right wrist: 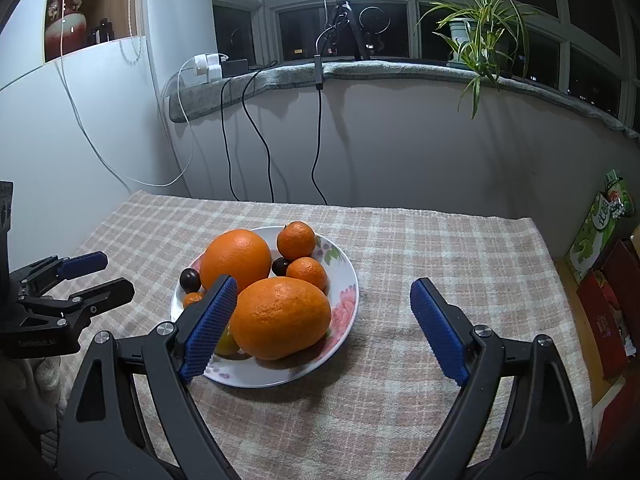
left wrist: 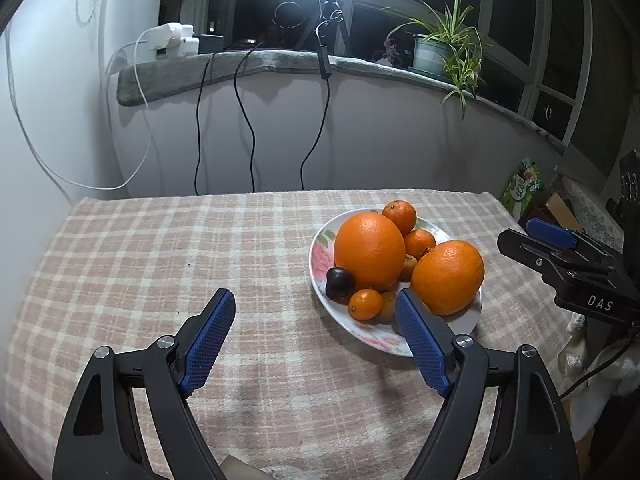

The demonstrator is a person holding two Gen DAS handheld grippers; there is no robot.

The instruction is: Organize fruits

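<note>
A flowered white plate (left wrist: 320,256) (right wrist: 344,280) on the checked tablecloth holds two big oranges (left wrist: 369,250) (right wrist: 280,318), small mandarins (left wrist: 400,216) (right wrist: 296,240), a tiny kumquat (left wrist: 365,304) and dark plums (left wrist: 339,286) (right wrist: 189,280). My left gripper (left wrist: 316,300) is open and empty, just left of and in front of the plate. My right gripper (right wrist: 324,288) is open and empty, low over the plate's near right side; it also shows in the left wrist view (left wrist: 552,240). The left gripper shows in the right wrist view (right wrist: 88,276).
The checked cloth (left wrist: 180,248) covers the table, which ends at a wall with hanging cables (left wrist: 248,128). A sill above carries a potted plant (right wrist: 476,32) and a ring light. Boxes (right wrist: 600,280) stand off the table's right edge.
</note>
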